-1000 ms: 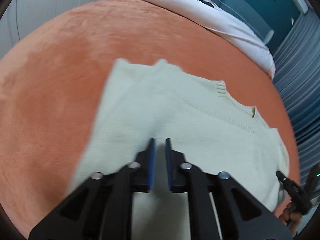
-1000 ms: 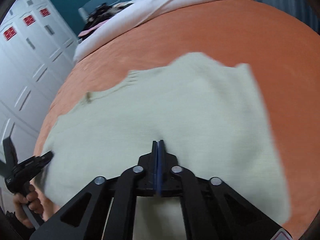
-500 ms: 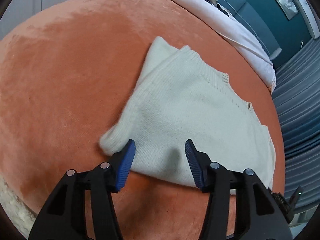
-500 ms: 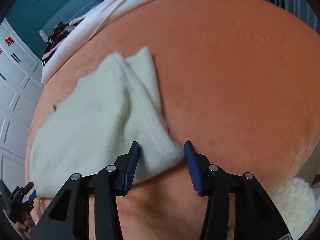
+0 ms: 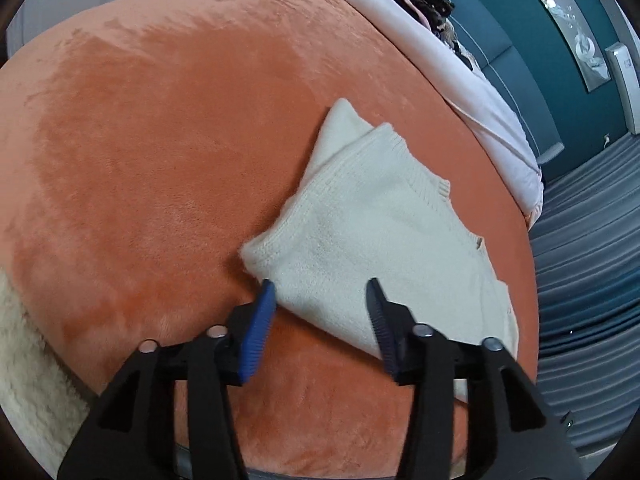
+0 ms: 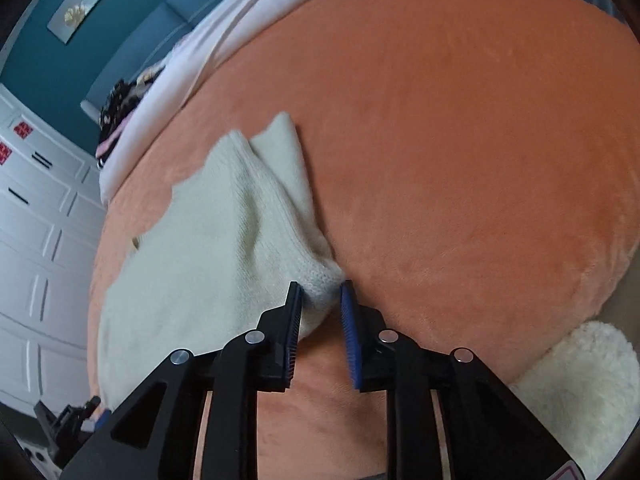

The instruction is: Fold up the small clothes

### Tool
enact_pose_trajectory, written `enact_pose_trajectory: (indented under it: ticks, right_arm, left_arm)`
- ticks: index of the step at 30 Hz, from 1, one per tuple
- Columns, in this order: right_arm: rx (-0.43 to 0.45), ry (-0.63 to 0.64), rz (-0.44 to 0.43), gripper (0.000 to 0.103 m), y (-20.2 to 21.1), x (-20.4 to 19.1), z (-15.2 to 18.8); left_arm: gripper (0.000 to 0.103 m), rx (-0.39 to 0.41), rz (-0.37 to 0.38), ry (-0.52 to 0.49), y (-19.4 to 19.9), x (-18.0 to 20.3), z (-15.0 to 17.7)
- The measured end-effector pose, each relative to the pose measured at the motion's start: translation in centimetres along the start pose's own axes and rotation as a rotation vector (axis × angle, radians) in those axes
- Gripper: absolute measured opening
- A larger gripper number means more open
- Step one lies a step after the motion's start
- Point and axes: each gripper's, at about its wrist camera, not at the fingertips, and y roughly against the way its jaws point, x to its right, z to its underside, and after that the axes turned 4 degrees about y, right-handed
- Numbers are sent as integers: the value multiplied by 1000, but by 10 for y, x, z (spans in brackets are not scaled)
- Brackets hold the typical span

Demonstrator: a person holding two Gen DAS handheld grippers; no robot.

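my left claw [image 5: 322,300] is opening, jaws apart with the near folded edge of the cream knit sweater [image 5: 376,236] sitting between them, nothing pinched. my right claw [image 6: 319,294] is closing, and the sweater's [image 6: 224,248] folded corner pokes in between the jaws; can't tell if the pads bite yet. sweater lies folded on the orange plush blanket [image 5: 160,152], running off toward 1 o'clock from the left claw, 11 o'clock from the right. fluffy white rug [image 6: 580,392] at 4 o'clock.
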Motion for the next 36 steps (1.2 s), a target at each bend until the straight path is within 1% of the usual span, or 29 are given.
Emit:
enact_pose_trajectory:
  ticks: [1, 2, 4, 5, 7, 10, 11, 12, 13, 14, 15, 16, 17, 19, 20, 21, 22, 23, 24, 25, 26, 27, 31, 32, 33, 34, 35, 36]
  right_arm:
    - [15, 52, -12, 21, 5, -14, -1]
    - [12, 105, -31, 21, 7, -29, -1]
    - [-40, 200, -110, 20, 0, -65, 7]
    - [-70, 245, -152, 19, -5, -84, 14]
    - [-118, 358, -215, 18, -18, -130, 32]
    - [-190, 499, -270, 17, -40, -186, 56]
    - [-214, 527, -270, 17, -52, -198, 63]
    - [-265, 554, -249, 17, -71, -207, 72]
    - [-344, 585, -206, 17, -96, -212, 85]
    - [-358, 627, -166, 15, -111, -213, 95]
    - [-334, 667, -154, 15, -109, -219, 96]
    - [-342, 698, -136, 15, -102, -228, 92]
    - [-338, 692, -141, 13, -90, -233, 85]
    - [-290, 646, -218, 9, -69, -242, 70]
    - [-261, 637, -214, 9, -63, -247, 62]
    - [-243, 628, -211, 9, -63, -251, 57]
    - [-250, 614, -211, 9, -71, -254, 53]
    - [-294, 601, -185, 9, -89, -253, 53]
    - [-361, 597, -141, 8, -110, -246, 61]
    - [-446, 586, -125, 0, -137, -239, 69]
    - [-451, 556, -153, 0, -149, -233, 71]
    - [-431, 530, -187, 0, -149, -228, 70]
    - [-452, 438, -228, 0, -144, -218, 64]
    - [-454, 421, -244, 0, -143, -215, 62]
    - [-450, 399, -258, 0, -141, -212, 59]
    - [-444, 373, -274, 0, -137, -210, 58]
    - [-436, 348, -289, 0, -128, -206, 57]
    - [-425, 330, -305, 0, -120, -202, 56]
  left_arm:
    - [66, 7, -7, 18, 3, -2, 4]
    - [66, -7, -7, 27, -1, -4, 8]
    - [66, -56, -39, 44, -19, -8, 10]
    - [65, -64, -52, 58, -27, -10, 12]
    - [66, -29, -62, 46, -29, -9, 13]
    - [66, -35, -80, 16, -32, -5, 10]
    - [66, -40, -73, 19, -32, -6, 8]
    - [66, -43, -61, 28, -32, -9, 8]
    - [66, -46, -47, 40, -32, -12, 7]
    - [66, -49, -32, 52, -31, -14, 6]
    - [66, -55, -23, 61, -30, -17, 5]
    - [66, -61, -15, 71, -29, -18, 4]
    - [66, -66, -5, 83, -28, -20, 3]
    - [68, -72, 17, 109, -28, -24, 2]
    - [69, -67, 31, 132, -28, -26, 1]
    - [72, -58, 46, 157, -28, -29, 0]
    - [74, -49, 59, 181, -29, -30, -2]
    - [78, -40, 66, 204, -31, -29, -3]
    - [81, -34, 67, 222, -32, -28, -4]
    - [84, -29, 73, 237, -33, -26, -6]
    - [90, -24, 88, 254, -35, -25, -8]
    - [91, -24, 90, 267, -39, -23, -11]
    - [92, -8, 62, 278, -49, -16, -20]
    - [90, -2, 58, 287, -51, -14, -21]
    - [74, 5, 60, 293, -52, -11, -22]
    - [62, 0, 63, 296, -53, -9, -23]
    - [36, -17, 68, 298, -55, -6, -23]
    - [16, -19, 77, 299, -53, -5, -24]
